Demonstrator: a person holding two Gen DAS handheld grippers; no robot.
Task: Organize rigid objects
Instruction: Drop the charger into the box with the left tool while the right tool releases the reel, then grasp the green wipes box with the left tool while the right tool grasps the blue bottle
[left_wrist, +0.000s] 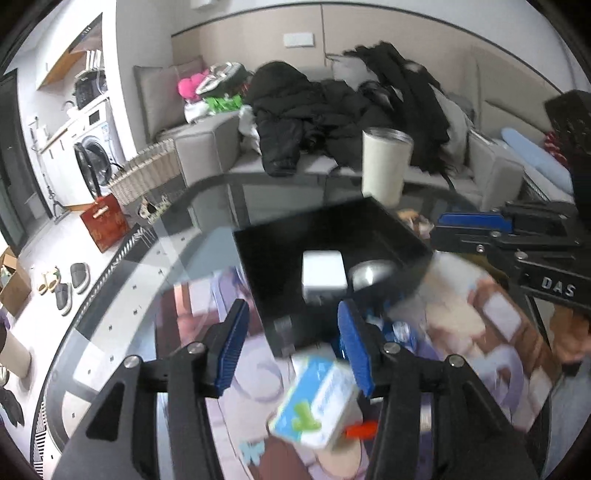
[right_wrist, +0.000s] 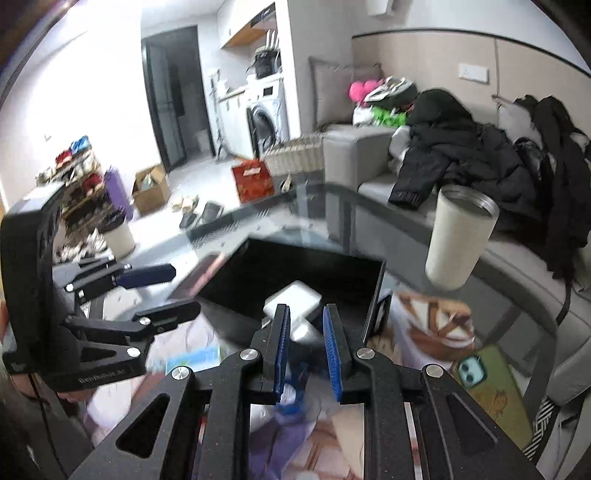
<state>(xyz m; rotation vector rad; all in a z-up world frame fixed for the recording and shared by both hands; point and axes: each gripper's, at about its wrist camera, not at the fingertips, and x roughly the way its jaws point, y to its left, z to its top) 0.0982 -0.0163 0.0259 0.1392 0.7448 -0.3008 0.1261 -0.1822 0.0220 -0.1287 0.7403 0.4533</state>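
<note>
A black tray (left_wrist: 280, 240) sits on the glass table and holds a white charger block (left_wrist: 324, 271) and a round silver object (left_wrist: 371, 275). My left gripper (left_wrist: 293, 345) is open above the table, just short of the tray's near edge. A white-and-blue box (left_wrist: 317, 402) lies below its right finger. My right gripper (right_wrist: 306, 345) is open with a narrow gap, empty, over the tray's (right_wrist: 332, 269) near edge, with the charger block (right_wrist: 295, 301) just ahead. The right gripper (left_wrist: 476, 225) also shows at the right of the left wrist view.
A cream tumbler (left_wrist: 386, 164) stands on the table behind the tray. A phone in a green case (right_wrist: 471, 371) lies on the table at right. A sofa with black coats (left_wrist: 332, 110) lies beyond. A wicker basket (left_wrist: 147, 170) and red box (left_wrist: 105, 221) are on the floor left.
</note>
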